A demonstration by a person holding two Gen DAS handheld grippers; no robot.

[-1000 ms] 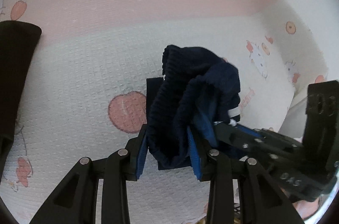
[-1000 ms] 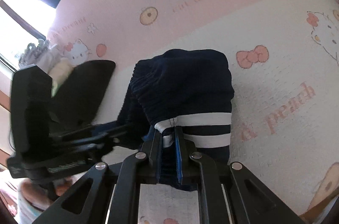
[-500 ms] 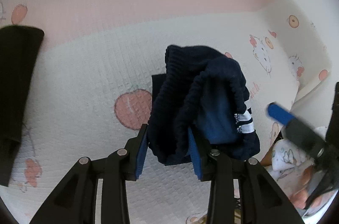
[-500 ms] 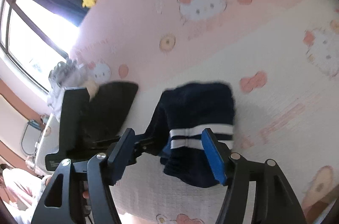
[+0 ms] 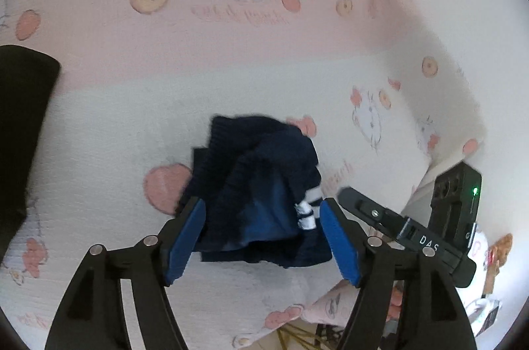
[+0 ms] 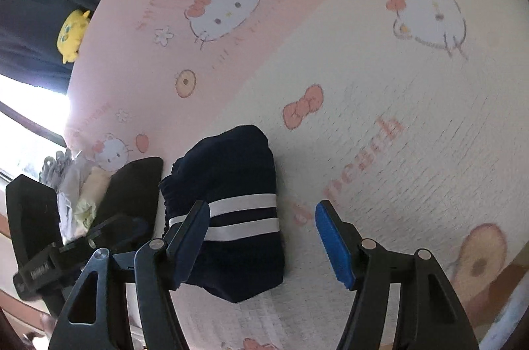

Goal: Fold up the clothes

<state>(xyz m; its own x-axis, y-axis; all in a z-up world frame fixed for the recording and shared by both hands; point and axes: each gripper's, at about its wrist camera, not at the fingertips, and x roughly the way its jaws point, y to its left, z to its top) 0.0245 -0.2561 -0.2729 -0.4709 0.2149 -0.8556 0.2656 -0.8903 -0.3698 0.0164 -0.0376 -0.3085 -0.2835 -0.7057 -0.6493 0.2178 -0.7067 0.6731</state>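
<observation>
A navy garment with two white stripes (image 5: 261, 184) lies folded in a small bundle on the pink-and-white Hello Kitty bedsheet (image 5: 231, 52). My left gripper (image 5: 263, 237) is open, its blue pads either side of the bundle's near edge without holding it. In the right wrist view the same bundle (image 6: 238, 211) lies left of centre. My right gripper (image 6: 264, 240) is open and empty, its left finger (image 6: 188, 237) in front of the stripes. The right gripper's body (image 5: 413, 234) shows at the right of the left wrist view.
A black folded garment (image 5: 20, 135) lies at the left; it also shows in the right wrist view (image 6: 132, 194). Pale clothes (image 6: 79, 191) are heaped beyond it by the window. A yellow plush toy (image 6: 72, 34) sits far back. The bed's edge (image 5: 330, 310) is near.
Both grippers have let go of the navy garment: the right opened first and pulled back, then the left opened. The bundle now rests on the sheet.
</observation>
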